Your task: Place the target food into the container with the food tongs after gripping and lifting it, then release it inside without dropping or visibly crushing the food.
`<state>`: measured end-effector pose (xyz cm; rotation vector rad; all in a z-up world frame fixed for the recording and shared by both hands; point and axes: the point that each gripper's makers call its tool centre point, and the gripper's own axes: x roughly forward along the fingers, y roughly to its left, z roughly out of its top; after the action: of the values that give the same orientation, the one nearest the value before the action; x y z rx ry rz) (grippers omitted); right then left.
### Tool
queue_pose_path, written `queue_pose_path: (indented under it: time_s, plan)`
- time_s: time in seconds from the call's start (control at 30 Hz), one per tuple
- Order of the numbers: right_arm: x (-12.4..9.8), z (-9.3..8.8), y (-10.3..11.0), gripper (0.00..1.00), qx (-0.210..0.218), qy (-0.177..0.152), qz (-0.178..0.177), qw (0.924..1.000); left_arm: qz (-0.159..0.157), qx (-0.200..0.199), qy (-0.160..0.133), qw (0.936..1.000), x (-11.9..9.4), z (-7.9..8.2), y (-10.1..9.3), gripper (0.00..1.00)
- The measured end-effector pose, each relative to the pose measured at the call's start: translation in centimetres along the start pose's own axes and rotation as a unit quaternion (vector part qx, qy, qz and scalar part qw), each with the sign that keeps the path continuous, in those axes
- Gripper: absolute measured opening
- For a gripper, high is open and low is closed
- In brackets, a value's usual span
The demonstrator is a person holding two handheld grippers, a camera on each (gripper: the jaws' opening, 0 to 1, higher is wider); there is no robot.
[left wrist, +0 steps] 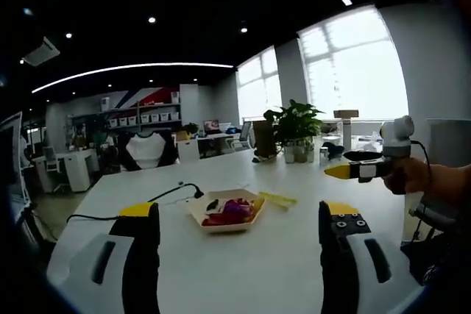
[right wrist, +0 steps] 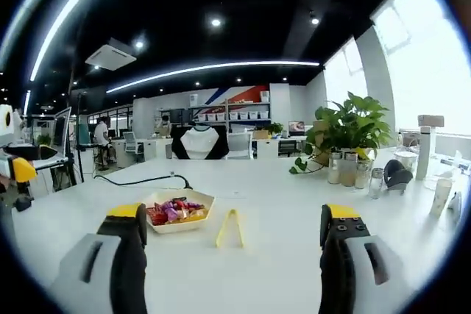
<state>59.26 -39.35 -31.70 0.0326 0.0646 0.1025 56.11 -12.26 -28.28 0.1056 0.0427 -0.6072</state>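
In the left gripper view, the left gripper (left wrist: 239, 237) rises from the bottom edge with its jaws wide apart and nothing between them, above a white table (left wrist: 287, 255). Just beyond, at centre frame, sits a tray (left wrist: 226, 212) of food (left wrist: 234, 209), with yellow tongs (left wrist: 277, 198) lying just to its right. At the right edge, the right gripper (left wrist: 340, 171) is held by a hand (left wrist: 407, 176). In the right gripper view, that gripper's jaws also stand wide open and empty; the tray (right wrist: 176, 210) lies lower left of centre, the tongs (right wrist: 231, 228) just right of it, and a plant (right wrist: 349, 129) stands at the right.
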Motion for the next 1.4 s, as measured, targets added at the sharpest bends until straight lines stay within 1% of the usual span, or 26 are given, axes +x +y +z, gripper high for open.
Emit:
queue_pose_path:
  time_s: [0.1, 0.17, 0.2, 0.23, 0.3, 0.4, 0.5, 0.53, 0.57, 0.6, 0.67, 0.7, 0.73, 0.77, 0.8, 0.87, 1.0, 1.07, 1.1, 1.2, 1.3, 1.4]
  plan:
    - [-0.3, 0.5, 0.5, 0.99, -0.004, -0.004, 0.005, 1.0, 0.011, 0.002, -0.002, 0.9999, 0.1, 0.1, 0.3, 1.0]
    - [-0.6, 0.9, 0.4, 0.99, -0.007, -0.008, -0.001, 0.9999, 0.031, 0.006, 0.007, 0.9995, 0.1, -0.1, 1.0, 1.0]
    - [-1.1, 1.9, -0.9, 0.99, -0.018, -0.032, -0.043, 0.9984, 0.032, 0.004, 0.005, 0.9995, 0.2, 0.0, 1.1, 1.0]
    - [-1.5, 2.3, -1.4, 0.99, -0.032, -0.038, -0.06, 0.997, 0.038, 0.0, -0.003, 0.9993, 0.3, 0.2, 1.3, 1.0]
    - [-1.6, 2.2, -1.3, 0.99, -0.025, -0.031, -0.053, 0.9978, 0.049, 0.0, -0.005, 0.9988, 0.3, 0.2, 1.8, 1.0]
    - [-1.9, 2.3, -1.8, 0.99, -0.008, -0.033, -0.054, 0.9979, 0.075, -0.004, -0.007, 0.9971, 0.2, 0.2, 2.9, 1.0]
    - [-2.4, 2.3, -1.9, 0.99, 0.006, -0.031, -0.058, 0.9978, 0.099, -0.002, -0.019, 0.9949, -0.2, 0.9, 3.8, 1.0]
    - [-2.7, 2.4, -1.9, 0.99, 0.008, -0.034, -0.06, 0.9976, 0.097, -0.004, -0.02, 0.9951, -0.3, 1.2, 3.8, 1.0]
    - [-2.8, 2.5, -1.7, 0.99, 0.007, -0.035, -0.058, 0.9976, 0.088, -0.008, -0.026, 0.9957, -0.3, 1.5, 3.6, 1.0]
    - [-2.9, 2.5, -1.6, 0.99, 0.007, -0.035, -0.057, 0.9978, 0.088, -0.011, -0.032, 0.9955, -0.4, 1.8, 3.5, 1.0]
    - [-3.0, 2.5, -1.2, 0.99, 0.008, -0.032, -0.054, 0.998, 0.104, -0.006, -0.034, 0.994, -0.7, 2.2, 3.9, 1.0]
    - [-3.0, 2.5, -0.9, 0.99, 0.01, -0.029, -0.05, 0.9983, 0.107, -0.003, -0.036, 0.9936, -0.8, 2.4, 3.9, 1.0]
    - [-3.1, 2.5, -0.8, 0.99, 0.01, -0.03, -0.049, 0.9983, 0.112, 0.001, -0.044, 0.9927, -1.0, 2.8, 4.1, 1.0]
    - [-3.0, 2.8, -0.7, 0.99, 0.008, -0.04, -0.046, 0.9981, 0.124, 0.008, -0.065, 0.9902, -1.3, 3.6, 4.3, 1.0]
    - [-2.9, 2.8, -0.6, 0.99, 0.005, -0.041, -0.044, 0.9982, 0.129, 0.012, -0.07, 0.9891, -1.5, 3.7, 4.4, 1.0]
    - [-2.5, 2.5, -0.2, 0.99, 0.003, -0.03, -0.039, 0.9988, 0.135, 0.006, -0.061, 0.989, -1.7, 3.1, 4.4, 1.0]
    - [-3.0, 2.4, 1.0, 0.99, 0.015, -0.031, -0.026, 0.9991, 0.156, 0.002, -0.065, 0.9857, -2.6, 2.8, 4.7, 1.0]
    - [-3.2, 2.1, 1.8, 0.99, 0.001, -0.027, -0.019, 0.9995, 0.162, 0.003, -0.06, 0.9849, -3.0, 2.4, 4.8, 1.0]
    - [-3.2, 2.1, 1.9, 0.99, 0.001, -0.026, -0.017, 0.9995, 0.162, 0.002, -0.06, 0.985, -3.1, 2.4, 4.8, 1.0]
    - [-3.7, 2.7, 2.2, 0.99, 0.008, -0.039, -0.015, 0.9991, 0.168, -0.003, -0.062, 0.9839, -3.5, 2.3, 4.9, 1.0]
    - [-4.0, 2.9, 2.4, 0.99, 0.004, -0.042, -0.014, 0.999, 0.169, -0.005, -0.062, 0.9837, -3.5, 2.2, 4.9, 1.0]
    - [-4.2, 2.9, 2.0, 0.99, -0.003, -0.04, -0.019, 0.999, 0.17, -0.007, -0.059, 0.9837, -3.4, 2.1, 4.9, 1.0]
